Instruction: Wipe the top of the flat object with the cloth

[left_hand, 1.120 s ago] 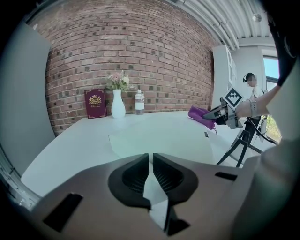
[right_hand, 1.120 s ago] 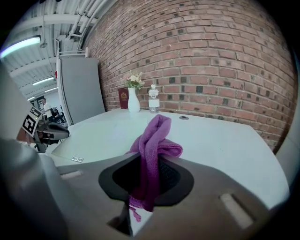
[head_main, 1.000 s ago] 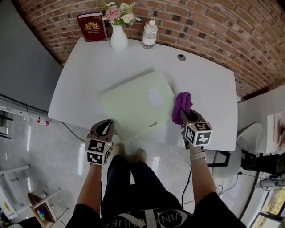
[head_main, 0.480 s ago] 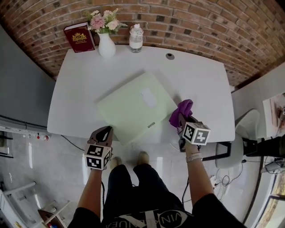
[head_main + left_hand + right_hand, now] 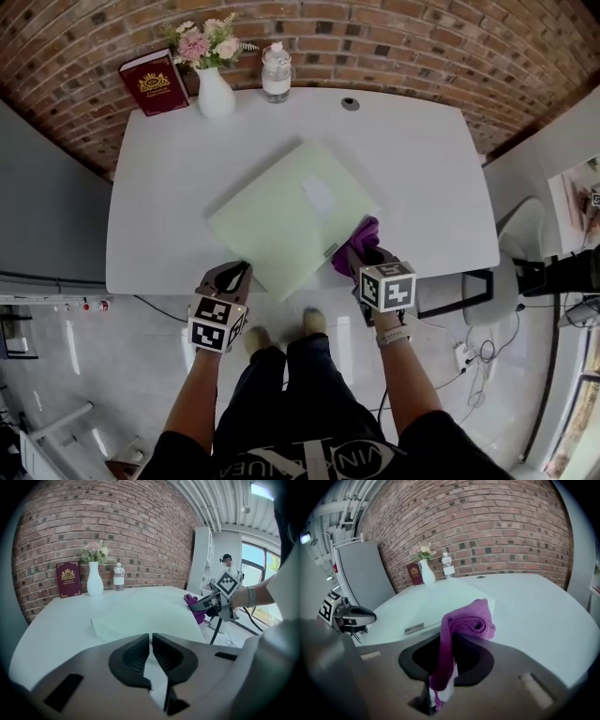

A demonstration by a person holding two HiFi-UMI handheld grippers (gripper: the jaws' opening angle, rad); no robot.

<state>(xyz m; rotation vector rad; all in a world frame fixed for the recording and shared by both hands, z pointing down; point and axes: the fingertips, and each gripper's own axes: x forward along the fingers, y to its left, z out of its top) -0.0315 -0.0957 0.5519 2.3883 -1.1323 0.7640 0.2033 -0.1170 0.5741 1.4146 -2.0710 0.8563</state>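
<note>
Purple cloth (image 5: pixel 364 232) pinched in the right gripper (image 5: pixel 366 255), right at the near corner of the flat green object (image 5: pixel 281 216).
Head view: the flat green object lies skewed in the middle of the white table (image 5: pixel 422 159), with the cloth bunched at its near right corner; the left gripper (image 5: pixel 240 270) hovers by the near left corner, at the table's front edge. Left gripper view: jaws pressed together with nothing between them, the flat object ahead and the cloth off to the right. Right gripper view: jaws clamped on the cloth, its folded loop flopping forward above the table, just beside the object's edge.
</note>
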